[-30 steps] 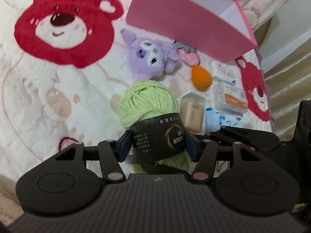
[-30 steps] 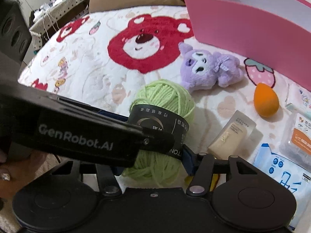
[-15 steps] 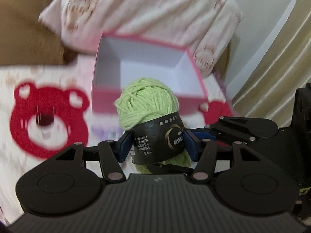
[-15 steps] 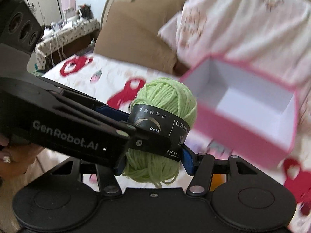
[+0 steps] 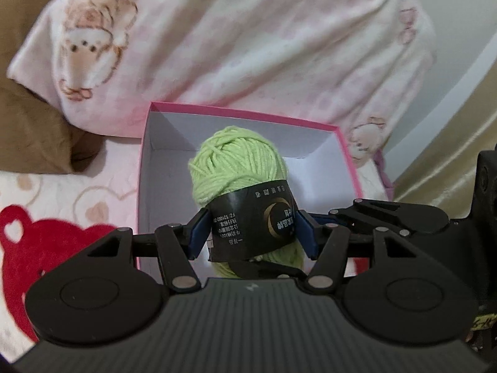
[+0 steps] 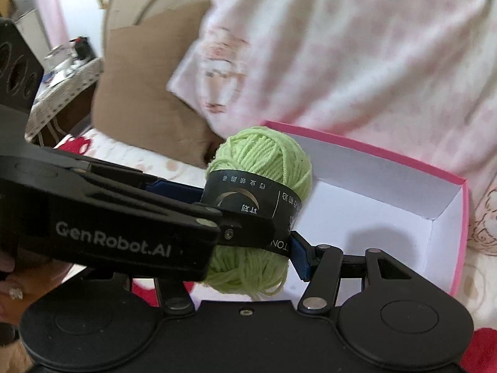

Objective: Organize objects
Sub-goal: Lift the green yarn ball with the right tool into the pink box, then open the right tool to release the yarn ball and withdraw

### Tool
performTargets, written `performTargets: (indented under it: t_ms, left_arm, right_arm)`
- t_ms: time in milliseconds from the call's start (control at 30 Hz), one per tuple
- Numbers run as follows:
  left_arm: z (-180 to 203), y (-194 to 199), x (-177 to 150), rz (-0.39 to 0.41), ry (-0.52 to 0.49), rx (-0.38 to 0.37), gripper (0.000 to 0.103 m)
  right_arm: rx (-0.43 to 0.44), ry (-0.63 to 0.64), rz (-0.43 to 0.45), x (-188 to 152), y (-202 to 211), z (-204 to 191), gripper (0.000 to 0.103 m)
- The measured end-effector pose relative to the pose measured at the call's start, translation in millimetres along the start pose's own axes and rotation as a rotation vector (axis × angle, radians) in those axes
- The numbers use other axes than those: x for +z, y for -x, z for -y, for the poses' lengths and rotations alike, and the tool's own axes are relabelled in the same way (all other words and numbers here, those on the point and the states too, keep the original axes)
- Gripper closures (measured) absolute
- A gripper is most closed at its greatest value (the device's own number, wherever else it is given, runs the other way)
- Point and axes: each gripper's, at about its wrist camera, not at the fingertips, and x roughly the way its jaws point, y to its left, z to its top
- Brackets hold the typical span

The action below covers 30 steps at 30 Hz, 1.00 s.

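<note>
A ball of light green yarn with a black paper band is held in the air. My left gripper is shut on its band, one blue pad on each side. My right gripper is shut on the same ball; its left finger is hidden behind the left gripper's body. The ball hangs over the near part of an open pink box with a white inside. The box looks empty in both views.
A pink-and-white pillow lies right behind the box. A brown cushion sits to the left. The white blanket with a red bear print is below left. A curtain hangs at the right.
Both grippers have lifted the yarn off the blanket and carried it forward over the pink box. The toys and packets on the blanket have dropped out of view.
</note>
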Motion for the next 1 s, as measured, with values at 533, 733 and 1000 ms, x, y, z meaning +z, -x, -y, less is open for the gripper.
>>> performTargets:
  t_ms: [533,733,1000]
  left_arm:
    - [-30.0,-83.6,26.1,-0.067,0.062,0.091,0.047]
    - [-31.0,-83.3,25.8,-0.053,0.029,0.119,0.066]
    - [-36.4,-81.6,23.0,-0.028,0.053,0.124,0.070]
  right_arm:
    - [-0.032,-0.099,-0.110,14.1,-93.2,43.5,0.042]
    - [0.046,-0.131,-0.099,14.5,-97.6,47.6,0.033]
    - [0.022,-0.030,-0.075,1.2,-86.7,41.9,0.048]
